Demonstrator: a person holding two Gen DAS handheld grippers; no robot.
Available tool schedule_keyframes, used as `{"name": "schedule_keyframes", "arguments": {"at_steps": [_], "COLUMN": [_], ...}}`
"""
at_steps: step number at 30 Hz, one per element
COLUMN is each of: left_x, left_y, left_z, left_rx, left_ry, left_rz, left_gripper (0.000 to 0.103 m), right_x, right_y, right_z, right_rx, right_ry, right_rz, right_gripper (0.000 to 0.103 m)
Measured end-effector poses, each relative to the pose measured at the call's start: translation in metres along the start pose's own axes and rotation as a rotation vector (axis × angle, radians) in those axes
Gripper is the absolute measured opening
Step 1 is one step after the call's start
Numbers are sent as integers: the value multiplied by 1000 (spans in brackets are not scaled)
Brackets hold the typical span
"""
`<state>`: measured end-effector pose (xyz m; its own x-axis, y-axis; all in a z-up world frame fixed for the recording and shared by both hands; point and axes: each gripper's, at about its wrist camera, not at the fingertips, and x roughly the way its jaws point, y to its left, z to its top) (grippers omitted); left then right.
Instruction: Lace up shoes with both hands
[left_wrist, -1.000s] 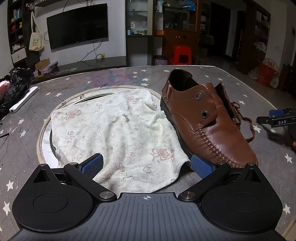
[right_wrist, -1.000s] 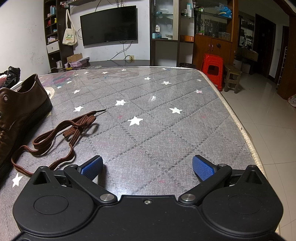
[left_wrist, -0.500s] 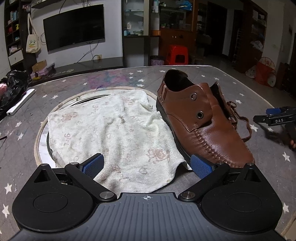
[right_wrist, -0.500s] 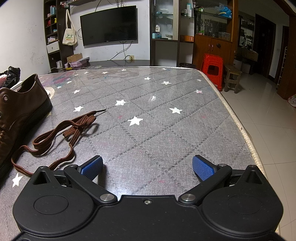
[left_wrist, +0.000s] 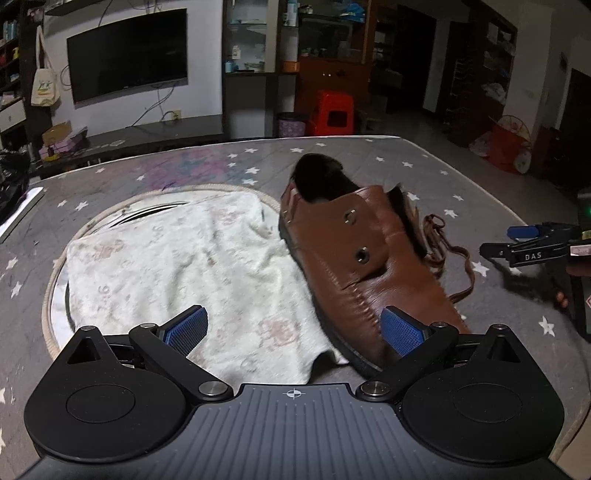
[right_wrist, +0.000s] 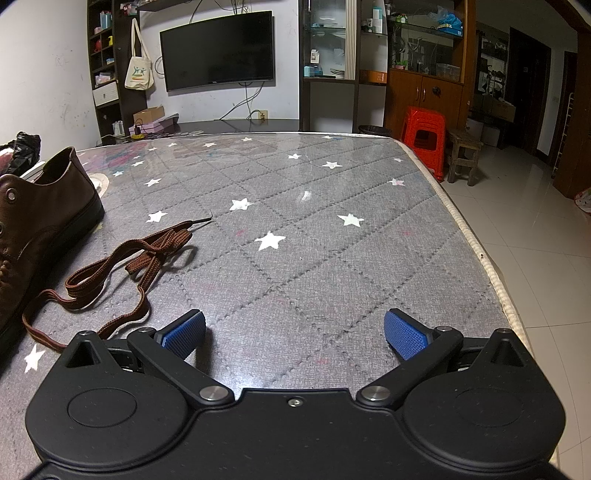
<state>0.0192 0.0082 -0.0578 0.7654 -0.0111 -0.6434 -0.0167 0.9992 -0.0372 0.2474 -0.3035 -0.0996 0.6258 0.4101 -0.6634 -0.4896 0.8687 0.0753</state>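
While the left wrist view looks down the left gripper (left_wrist: 293, 328), its jaws stand wide apart w/ nothing between them; ribbed blue pads (left_wrist: 186, 328), black linkage arms. It sits low over the grey quilted star-print mattress (left_wrist: 258, 162), one pad above the white terry towel (left_wrist: 192, 266), the other at the toe of the brown leather lace-up shoe (left_wrist: 354, 266). Shoe lies just beside the towel, touching its edge, toward the mattress's right side; glossy upper, stitched seam, two metal eyelets unlaced. Brown flat woven shoelace (left_wrist: 439, 243) is bunched right of the shoe.

Right wrist view: right gripper (right_wrist: 295, 332) level, low near the mattress (right_wrist: 332, 258) right edge, jaws spread, empty. Shoelace (right_wrist: 122, 266) lies loose, tangled, beside the shoe (right_wrist: 40, 218); dark aglet tip pointing away.
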Motion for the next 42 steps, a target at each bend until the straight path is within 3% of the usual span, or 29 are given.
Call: {"name": "schedule_keyframes", "arguments": {"at_steps": [7,42], "left_x": [3,8], "left_y": [-11,-15], "left_z": [5,3], "left_rx": [46,61], "left_ry": [0,15], "left_rz": [20,6], "left_gripper": [101,101], "right_x": [0,0], "right_y": [0,0], "right_z": [0,0], "right_rx": [0,0], "right_ry": [0,0], "right_rz": [0,0], "right_gripper": [103,103]}}
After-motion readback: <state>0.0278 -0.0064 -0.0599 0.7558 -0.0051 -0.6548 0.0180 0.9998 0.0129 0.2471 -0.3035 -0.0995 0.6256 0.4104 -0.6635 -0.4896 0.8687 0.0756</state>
